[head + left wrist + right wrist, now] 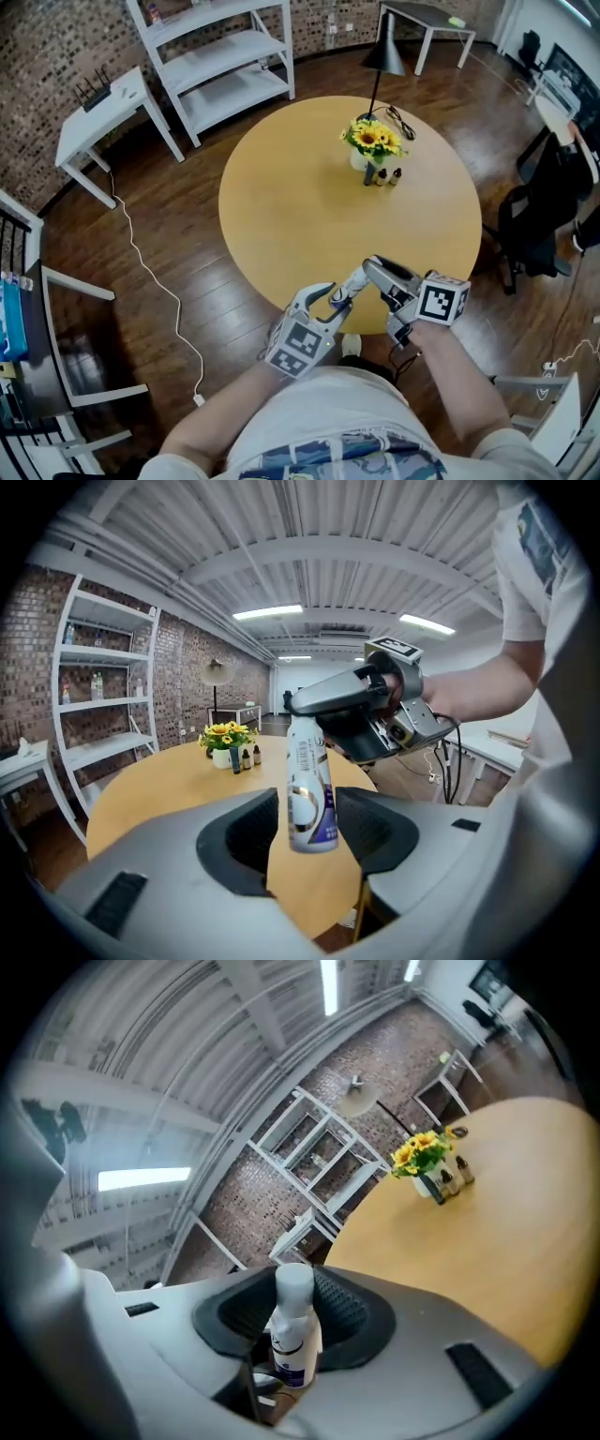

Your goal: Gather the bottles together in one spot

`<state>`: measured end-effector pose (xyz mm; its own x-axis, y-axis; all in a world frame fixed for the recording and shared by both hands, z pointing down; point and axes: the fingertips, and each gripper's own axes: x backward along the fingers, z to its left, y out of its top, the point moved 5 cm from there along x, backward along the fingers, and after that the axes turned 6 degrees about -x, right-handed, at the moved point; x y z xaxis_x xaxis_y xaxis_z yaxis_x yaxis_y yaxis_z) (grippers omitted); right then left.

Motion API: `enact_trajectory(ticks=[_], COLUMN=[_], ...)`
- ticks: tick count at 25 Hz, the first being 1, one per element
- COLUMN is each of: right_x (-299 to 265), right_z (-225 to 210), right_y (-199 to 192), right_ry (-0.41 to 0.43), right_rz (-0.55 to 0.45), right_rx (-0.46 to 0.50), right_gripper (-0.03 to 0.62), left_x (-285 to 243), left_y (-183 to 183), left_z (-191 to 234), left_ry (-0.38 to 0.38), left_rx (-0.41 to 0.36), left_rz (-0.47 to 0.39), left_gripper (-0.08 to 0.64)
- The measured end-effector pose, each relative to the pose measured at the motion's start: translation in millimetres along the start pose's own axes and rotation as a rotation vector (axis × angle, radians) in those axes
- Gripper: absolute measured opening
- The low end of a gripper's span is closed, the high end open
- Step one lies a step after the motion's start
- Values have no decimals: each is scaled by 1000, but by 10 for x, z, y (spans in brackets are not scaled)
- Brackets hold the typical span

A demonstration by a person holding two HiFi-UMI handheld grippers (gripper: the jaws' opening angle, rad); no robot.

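Observation:
A white bottle (352, 284) with a purple label hangs over the near edge of the round wooden table (281, 206). My left gripper (330, 296) is shut on its lower body (309, 803), the pads close on both sides. My right gripper (373, 270) comes from the right and is shut on the bottle's white cap (293, 1283); from the left gripper view it shows above the bottle (361, 705). At the table's far side a dark tube (368, 174) and two small brown bottles (382, 177) (396, 175) stand beside a vase of sunflowers (373, 141).
A black floor lamp (382, 56) stands behind the table. White shelves (225, 56) and a white side table (103, 112) are at the back left, a dark chair (534, 225) at the right. A white cable (159, 281) runs over the wooden floor.

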<state>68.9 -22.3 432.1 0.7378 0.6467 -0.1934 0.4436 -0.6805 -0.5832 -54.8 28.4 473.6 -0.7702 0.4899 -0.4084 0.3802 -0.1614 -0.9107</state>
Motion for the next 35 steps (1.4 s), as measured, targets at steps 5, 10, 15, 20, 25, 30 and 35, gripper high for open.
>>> enact_trajectory(ticks=[5,10,15,20,25,30,35], right_x=[-104,-314,-714,-1172,-1620,-1973,-2193], right_z=[129,-147,-521,-872,-1253,-1771,-2291], right_y=[-102,16,398,917,1390,1691,1865], right_ry=[-130,-218,-280,-312,-337,-357,-395], right_rz=[21,4,-9,-13,-28,-46,-78], right_rx=[311,390,456,566,666,689,667], right_gripper=[135,135,135,135,135,135,135], left_x=[494,861,1014,942,762,522,395], left_y=[-309,-519,-606,-649,-631,-581,-655], left_z=[128,265,551,832,1077,1158,1200], left_ry=[3,33,90,123,153,161,193], left_rx=[115,256,360,440,521,593,635], left_rz=[37,42,49,104,151,186,233], left_gripper=[198,198,198,198,198,198,198])
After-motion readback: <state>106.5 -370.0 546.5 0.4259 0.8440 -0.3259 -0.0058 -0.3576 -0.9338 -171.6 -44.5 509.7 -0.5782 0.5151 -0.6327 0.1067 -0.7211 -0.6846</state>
